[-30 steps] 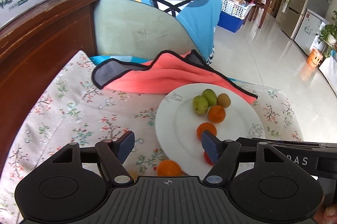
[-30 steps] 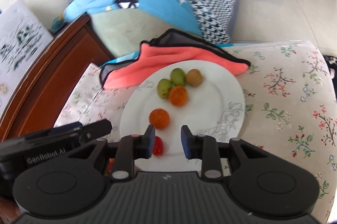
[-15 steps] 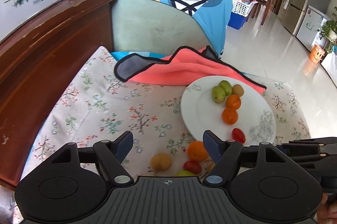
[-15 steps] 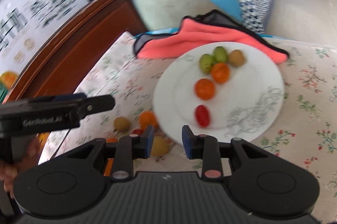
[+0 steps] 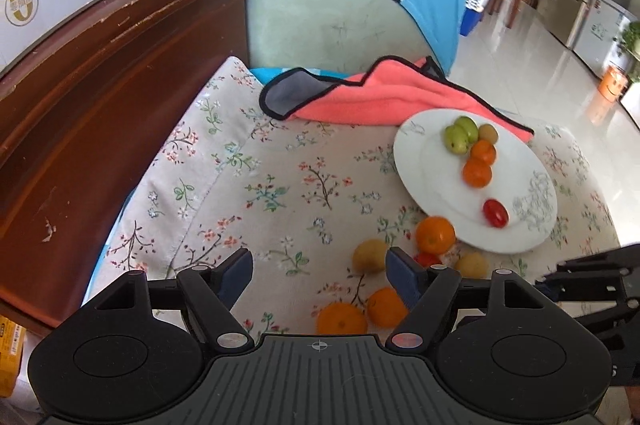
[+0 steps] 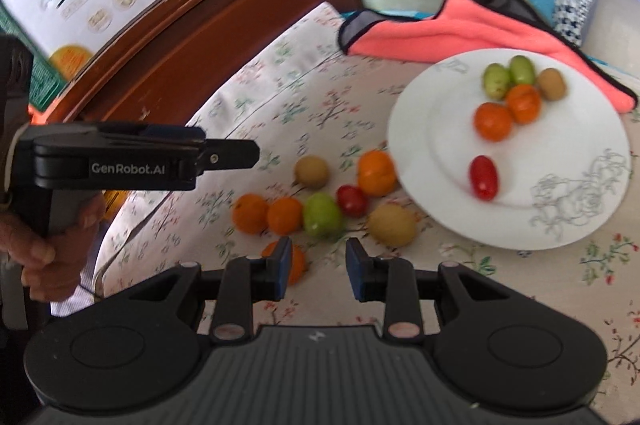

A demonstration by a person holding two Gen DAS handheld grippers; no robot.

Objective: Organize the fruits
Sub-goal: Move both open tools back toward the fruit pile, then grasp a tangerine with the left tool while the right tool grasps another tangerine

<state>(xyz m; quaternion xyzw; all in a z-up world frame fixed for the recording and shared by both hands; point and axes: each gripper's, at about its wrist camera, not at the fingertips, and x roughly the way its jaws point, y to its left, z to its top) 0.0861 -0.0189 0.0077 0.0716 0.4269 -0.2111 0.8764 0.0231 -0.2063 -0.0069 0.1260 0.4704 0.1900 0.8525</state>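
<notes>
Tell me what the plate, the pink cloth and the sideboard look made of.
Plate: probably glazed ceramic, glossy white with a grey line-drawn flower. Cloth: soft, fuzzy fabric, likely microfibre, matte, with dark stitched edging. Sideboard: dark red-brown wood, varnished and shiny, with scratches and chips.

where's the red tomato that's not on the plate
In the right wrist view the loose red tomato lies on the floral cloth, between the green fruit and an orange.

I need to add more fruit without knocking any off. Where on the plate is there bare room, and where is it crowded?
The white plate is bare along its near-left side and on the right around the drawn flower. Its far edge is crowded: two green fruits, a brown one and two oranges. The cloth beside its near-left rim holds loose fruit.
</notes>
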